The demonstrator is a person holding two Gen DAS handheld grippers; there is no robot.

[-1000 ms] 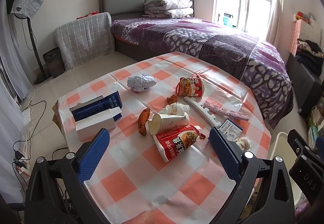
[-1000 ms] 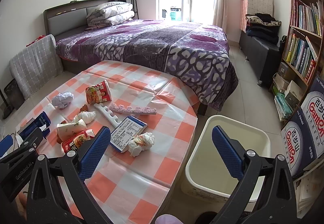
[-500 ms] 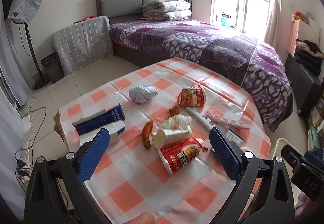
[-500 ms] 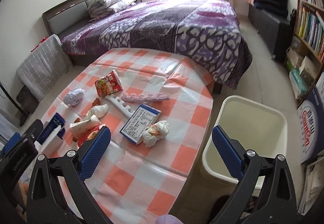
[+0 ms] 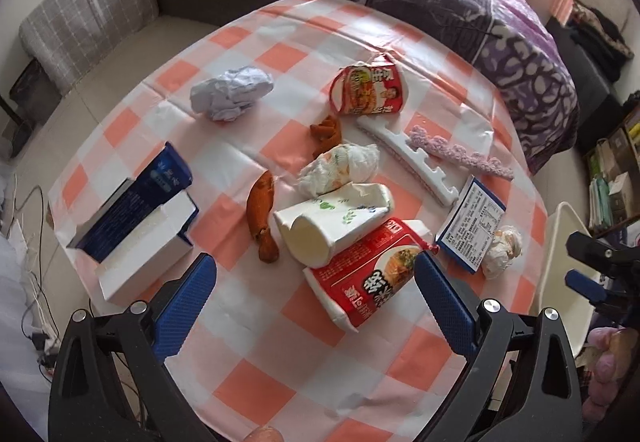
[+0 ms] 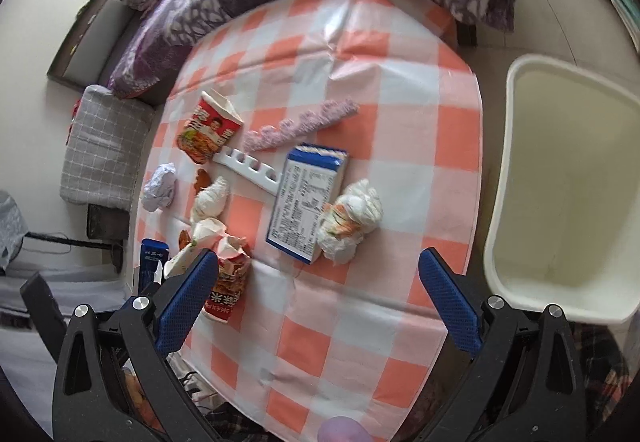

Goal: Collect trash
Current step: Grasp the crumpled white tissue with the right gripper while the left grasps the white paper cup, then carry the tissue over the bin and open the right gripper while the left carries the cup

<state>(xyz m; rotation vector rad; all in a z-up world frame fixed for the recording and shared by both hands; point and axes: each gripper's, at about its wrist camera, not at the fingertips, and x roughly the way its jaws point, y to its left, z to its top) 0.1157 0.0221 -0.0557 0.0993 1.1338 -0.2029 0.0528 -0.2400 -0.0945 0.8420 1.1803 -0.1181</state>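
Trash [image 5: 362,274] lies uncollected; we hold left gripper [image 5: 316,292] and right gripper [image 6: 318,288] spread wide, empty. Next: descend, clamp, carry toward bin [image 6: 516,146] at 2 o'clock.

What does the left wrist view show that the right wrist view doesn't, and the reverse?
Only the left wrist view shows the open white-and-blue box whole and the orange peel strip clearly. Only the right wrist view shows the inside of the white bin. Both show the checkered tablecloth, the red noodle cups and each open tool.
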